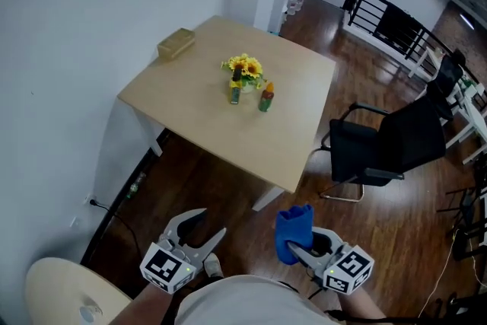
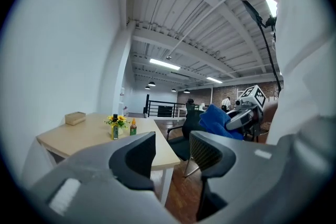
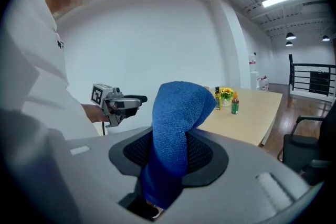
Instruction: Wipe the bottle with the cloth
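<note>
Two small bottles stand mid-table by a sunflower pot: a dark one with a yellow label [image 1: 234, 93] and a green one with an orange cap [image 1: 265, 98]. They also show far off as the dark bottle [image 2: 114, 128] [image 3: 217, 98] and the green bottle [image 2: 133, 127] [image 3: 234, 104]. My right gripper [image 1: 302, 249] is shut on a blue cloth [image 1: 294, 232] [image 3: 173, 134], held low near my body. The cloth [image 2: 220, 121] shows in the left gripper view too. My left gripper [image 1: 199, 230] is open and holds nothing, well short of the table.
The light wooden table [image 1: 190, 110] stands against a white wall, with a tan box [image 1: 176, 43] at its far left corner and sunflowers [image 1: 244, 68] by the bottles. A black chair [image 1: 388, 144] sits at the table's right. Dark wood floor lies between me and the table.
</note>
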A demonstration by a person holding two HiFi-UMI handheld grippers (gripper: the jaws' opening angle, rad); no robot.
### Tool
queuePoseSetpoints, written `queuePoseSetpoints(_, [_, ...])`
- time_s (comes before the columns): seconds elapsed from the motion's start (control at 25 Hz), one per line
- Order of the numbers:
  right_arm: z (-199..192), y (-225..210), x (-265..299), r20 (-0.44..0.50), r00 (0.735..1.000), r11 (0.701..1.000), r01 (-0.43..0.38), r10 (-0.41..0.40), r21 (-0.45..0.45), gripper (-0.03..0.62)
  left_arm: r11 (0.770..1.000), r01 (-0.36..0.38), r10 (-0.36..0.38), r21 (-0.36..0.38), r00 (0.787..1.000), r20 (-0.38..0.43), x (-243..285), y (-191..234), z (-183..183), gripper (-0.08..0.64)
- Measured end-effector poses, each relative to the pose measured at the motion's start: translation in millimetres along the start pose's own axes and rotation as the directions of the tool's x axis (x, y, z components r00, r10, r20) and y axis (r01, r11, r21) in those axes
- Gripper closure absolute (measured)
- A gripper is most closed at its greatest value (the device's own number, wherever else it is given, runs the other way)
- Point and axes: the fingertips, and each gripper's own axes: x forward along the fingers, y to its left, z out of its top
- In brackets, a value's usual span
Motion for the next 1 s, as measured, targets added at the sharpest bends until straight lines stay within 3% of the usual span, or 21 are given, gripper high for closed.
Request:
queuePoseSetpoints(0.2, [-11.7,-2.3,-57.8,0.021,1.0,0.999,-0.016,0.017,-0.041,0.434,1.0,-0.005,0.005,-0.031,1.0,0.027,19.4,-55.1,17.4,0.344])
queuePoseSetpoints(0.36, [-35.3,-9.8,-100.2,0.023,1.0,0.998,-0.016,0.018,-0.062,0.434,1.0,0.01,-0.011,0.011,0.999,0.042,37.5,-104.6,26.6,0.344])
queuePoseSetpoints(0.52, [-55.1,-7.3,-126.8,0.021,0.999,0.997,-0.044,0.045,-0.062,0.434,1.0,0.0,0.0,-0.003,0.999,0.035,42.3,-146.5,21.8,0.344])
queuePoseSetpoints(0.76, [-67.2,0.6,-150.4,0.033,0.996,0.994,-0.075,0.078,-0.085,0.434,0.997,-0.073,0.072,0.029,0.997,0.038,34.7,-173.0,18.4,0.311])
queuePoseSetpoints(1.0, [-78.1,7.2,-167.7,0.063,0.995,0.994,-0.077,0.082,-0.082,0.434,0.997,-0.048,0.047,0.056,0.998,0.036,35.5,-198.0,18.4,0.308])
